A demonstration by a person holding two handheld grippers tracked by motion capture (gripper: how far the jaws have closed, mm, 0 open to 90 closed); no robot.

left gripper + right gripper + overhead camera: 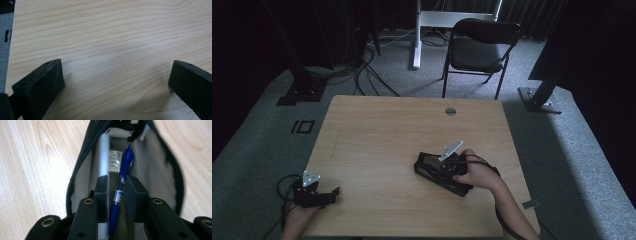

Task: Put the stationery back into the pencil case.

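A black pencil case (428, 169) lies open on the wooden table (382, 135), right of centre. My right gripper (444, 172) reaches down into it. In the right gripper view the case's black rim (74, 178) frames a tan lining with a blue pen (126, 161), a grey-white pen (103, 152) and a small eraser (115, 161) inside. The right gripper (116, 180) has its jaws either side of the blue pen, a thin gap showing beside the pen. My left gripper (331, 197) rests at the table's near left corner. In its own view, the left gripper (117, 71) is open wide over bare wood (112, 30).
A round cable hole (450, 111) sits near the table's far edge. Behind the table stand a black chair (479, 47) and a white desk leg (417, 35). Black frame feet (302, 90) and cables lie on the grey carpet at left.
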